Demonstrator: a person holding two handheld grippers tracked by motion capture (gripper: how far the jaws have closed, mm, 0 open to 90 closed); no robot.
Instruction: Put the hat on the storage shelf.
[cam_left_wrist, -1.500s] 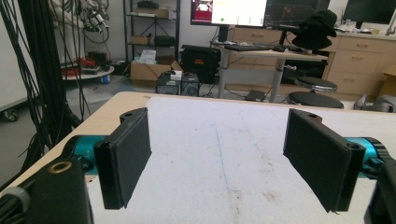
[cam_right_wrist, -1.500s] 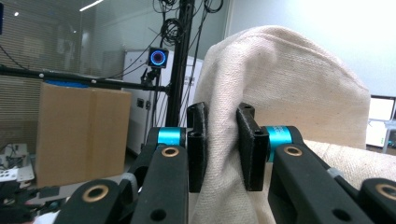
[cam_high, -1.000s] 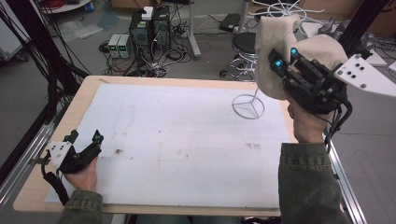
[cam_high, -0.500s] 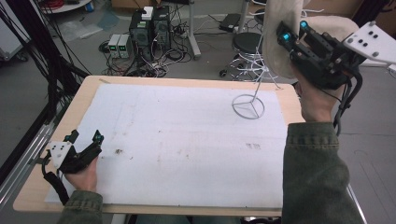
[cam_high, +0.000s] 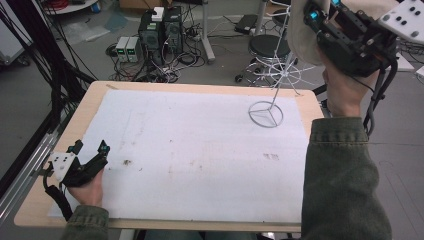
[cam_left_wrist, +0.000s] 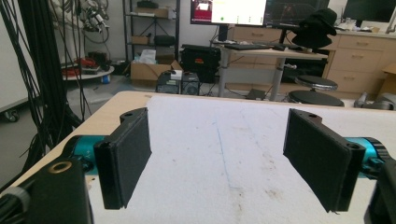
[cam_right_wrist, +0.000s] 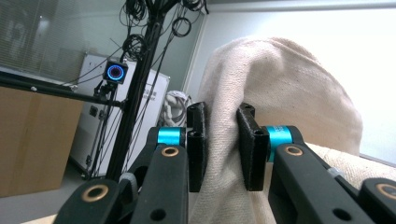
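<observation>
High view: the right claw (cam_high: 320, 22) holds a cream canvas cloth item (cam_high: 300, 35) aloft beyond the desk's far right corner, above the thin white wire stand (cam_high: 272, 85) whose ring base sits on the white desk mat (cam_high: 200, 150); the left claw (cam_high: 90, 155) rests at the near left corner. Left gripper view: its jaws stand spread, holding nothing. Right gripper view: the jaws pinch a fold of the cloth (cam_right_wrist: 280, 93); judged, lowering should be slow and centred over the stand, with the idle claw available to steady the base.

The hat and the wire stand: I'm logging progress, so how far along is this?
Done: the right gripper has clamped the cream hat and holds it high. In hand: it hangs beside the wire stand. Left: where it goes, unclear. The left gripper rests open.
</observation>
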